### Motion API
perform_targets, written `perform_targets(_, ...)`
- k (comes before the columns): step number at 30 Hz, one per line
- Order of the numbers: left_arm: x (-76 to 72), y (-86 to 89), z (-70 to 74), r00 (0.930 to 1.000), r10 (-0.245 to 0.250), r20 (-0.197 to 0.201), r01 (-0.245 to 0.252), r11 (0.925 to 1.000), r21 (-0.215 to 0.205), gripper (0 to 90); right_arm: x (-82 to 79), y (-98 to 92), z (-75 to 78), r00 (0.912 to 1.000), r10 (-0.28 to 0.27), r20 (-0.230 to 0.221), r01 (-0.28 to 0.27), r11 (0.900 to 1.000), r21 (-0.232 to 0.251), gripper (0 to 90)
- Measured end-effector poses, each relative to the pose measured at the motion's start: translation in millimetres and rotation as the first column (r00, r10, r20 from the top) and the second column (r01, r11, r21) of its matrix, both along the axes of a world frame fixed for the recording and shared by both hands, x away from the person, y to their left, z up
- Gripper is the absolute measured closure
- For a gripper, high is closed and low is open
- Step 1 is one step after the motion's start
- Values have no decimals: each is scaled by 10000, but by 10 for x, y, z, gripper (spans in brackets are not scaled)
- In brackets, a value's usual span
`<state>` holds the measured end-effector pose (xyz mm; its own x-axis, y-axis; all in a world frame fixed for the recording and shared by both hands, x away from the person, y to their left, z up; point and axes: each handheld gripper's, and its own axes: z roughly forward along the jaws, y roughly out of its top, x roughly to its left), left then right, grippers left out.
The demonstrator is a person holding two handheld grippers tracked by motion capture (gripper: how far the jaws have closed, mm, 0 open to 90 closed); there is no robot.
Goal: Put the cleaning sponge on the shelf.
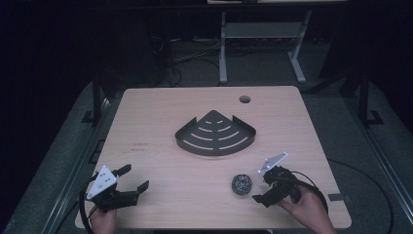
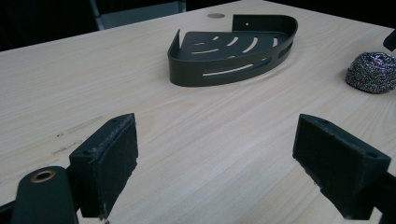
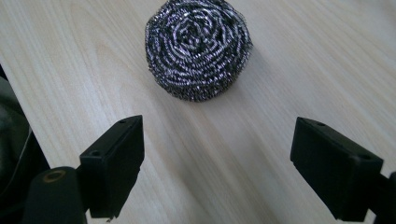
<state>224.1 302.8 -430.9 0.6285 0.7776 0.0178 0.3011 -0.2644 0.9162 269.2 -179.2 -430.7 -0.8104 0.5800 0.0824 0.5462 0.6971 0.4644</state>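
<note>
- The scourer [image 1: 241, 184], a round ball of coiled steel wool, sits on the table [image 1: 160, 107] near its front edge, right of centre and well apart from the black corner shelf [image 1: 215, 133] at mid-table.
- It lies just left of the right gripper [image 1: 262, 187], dead ahead between that gripper's jaws in the right gripper view [image 3: 199, 49], not yet touched; being round, it has no long axis to line up with.
- The right gripper is released, jaws spread wider than the ball, held low and aimed left at it; this hand is far nearer.
- The left gripper [image 1: 134, 178] rests at the near left corner, also released and empty, pointing toward the shelf [image 2: 233, 49].
- Likely next: a short push forward, then close.
</note>
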Motion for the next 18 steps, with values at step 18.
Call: perform_targets(18, -6, 17, 13, 10000, 29, 58, -28, 10000, -48, 135, 154, 289, 4, 9964, 834, -119, -838, 9954, -465, 168)
